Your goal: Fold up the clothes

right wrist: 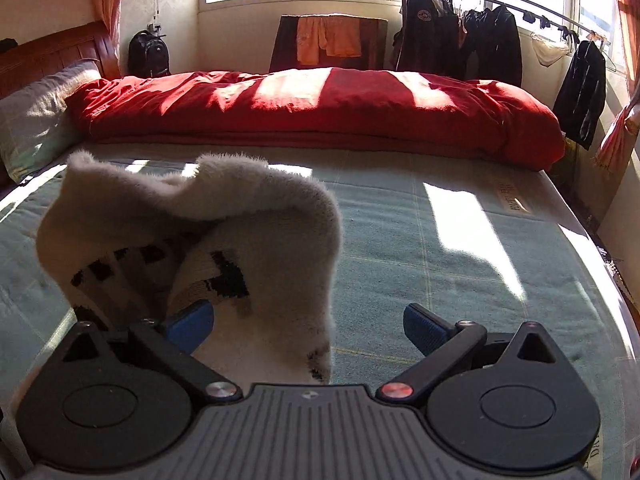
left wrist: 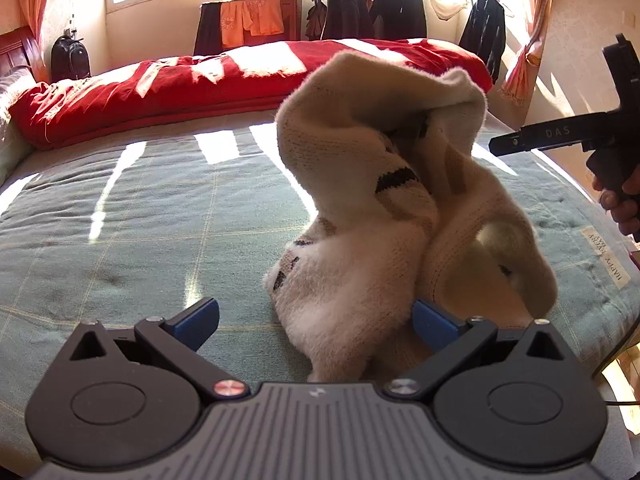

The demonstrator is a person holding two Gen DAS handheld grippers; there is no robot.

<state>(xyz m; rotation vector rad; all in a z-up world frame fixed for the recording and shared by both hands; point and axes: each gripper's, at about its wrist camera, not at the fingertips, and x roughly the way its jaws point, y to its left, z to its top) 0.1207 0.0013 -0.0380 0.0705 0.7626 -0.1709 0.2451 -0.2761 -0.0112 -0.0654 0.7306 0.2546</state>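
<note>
Two grippers hover above the green checked bedspread (right wrist: 420, 240), both with jaws spread wide and gripping nothing. The fluffy cream knitted sweater with black and tan pattern (left wrist: 380, 220) stands crumpled in a heap directly ahead of the left gripper (left wrist: 316, 322), reaching in between its blue-padded fingers. It sits ahead and left of the right gripper (right wrist: 308, 326), against that gripper's left finger (right wrist: 192, 320).

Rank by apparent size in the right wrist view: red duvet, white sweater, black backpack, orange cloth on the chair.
1. red duvet
2. white sweater, enlarged by being near the camera
3. orange cloth and black backpack look alike; not ranked.
</note>
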